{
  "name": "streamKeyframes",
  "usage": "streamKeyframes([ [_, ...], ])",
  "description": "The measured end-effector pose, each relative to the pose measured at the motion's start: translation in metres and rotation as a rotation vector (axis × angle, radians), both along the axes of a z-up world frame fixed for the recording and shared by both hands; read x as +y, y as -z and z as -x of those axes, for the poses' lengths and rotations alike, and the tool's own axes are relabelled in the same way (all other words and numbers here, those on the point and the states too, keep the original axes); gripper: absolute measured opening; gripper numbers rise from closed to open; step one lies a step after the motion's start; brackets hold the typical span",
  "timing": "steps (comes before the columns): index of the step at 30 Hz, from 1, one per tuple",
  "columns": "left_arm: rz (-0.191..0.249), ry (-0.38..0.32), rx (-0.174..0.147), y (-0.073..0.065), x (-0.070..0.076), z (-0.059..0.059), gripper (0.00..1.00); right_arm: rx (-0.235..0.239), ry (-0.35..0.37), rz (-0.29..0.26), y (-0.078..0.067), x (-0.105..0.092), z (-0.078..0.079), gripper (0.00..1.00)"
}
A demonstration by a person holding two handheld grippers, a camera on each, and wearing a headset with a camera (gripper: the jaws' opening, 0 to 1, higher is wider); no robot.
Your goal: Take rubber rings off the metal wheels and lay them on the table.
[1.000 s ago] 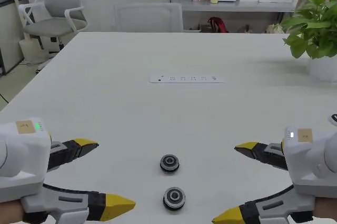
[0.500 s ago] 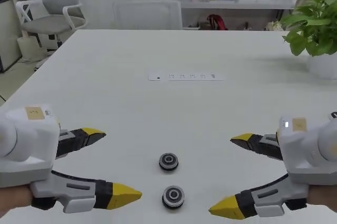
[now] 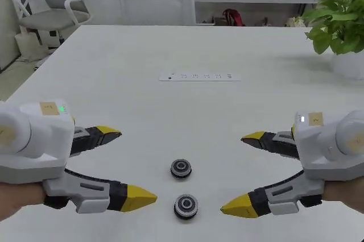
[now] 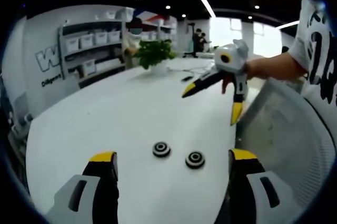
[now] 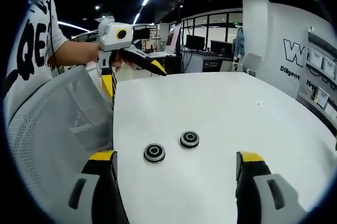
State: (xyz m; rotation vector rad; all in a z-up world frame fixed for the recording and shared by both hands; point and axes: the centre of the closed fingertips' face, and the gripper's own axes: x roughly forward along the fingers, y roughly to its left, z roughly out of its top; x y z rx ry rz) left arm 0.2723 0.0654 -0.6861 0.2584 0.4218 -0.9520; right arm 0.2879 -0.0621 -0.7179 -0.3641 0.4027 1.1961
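Two small metal wheels with black rubber rings lie flat on the white table. The far wheel [image 3: 181,169] and the near wheel [image 3: 186,206] sit close together, apart from each other; they also appear as the far wheel [image 4: 161,149], near wheel [image 4: 195,159], far wheel [image 5: 189,139] and near wheel [image 5: 154,152]. My left gripper [image 3: 132,166] hovers open to their left, jaws wide, nothing between them. My right gripper [image 3: 242,170] stands open to their right, also holding nothing. Each gripper faces the wheels: left gripper [image 4: 168,162], right gripper [image 5: 176,156].
A white power strip [image 3: 197,76] lies mid-table beyond the wheels. A potted green plant [image 3: 338,23] stands at the far right edge. Chairs [image 3: 50,9] and a shelf sit behind the table. A mesh chair back [image 5: 58,124] stands at the near table edge.
Both grippers have moved up and slightly inward toward the wheels. The camera has tilted down a little; the wheels have not moved on the table.
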Motion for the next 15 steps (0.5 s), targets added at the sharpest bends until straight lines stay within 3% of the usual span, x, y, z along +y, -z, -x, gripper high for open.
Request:
streamKeyframes([
  [15, -0.006, 0.053, 0.004, 0.010, -0.010, -0.006, 0.85, -0.018, -0.086, 0.021, 0.007, 0.017, 0.002, 0.84],
])
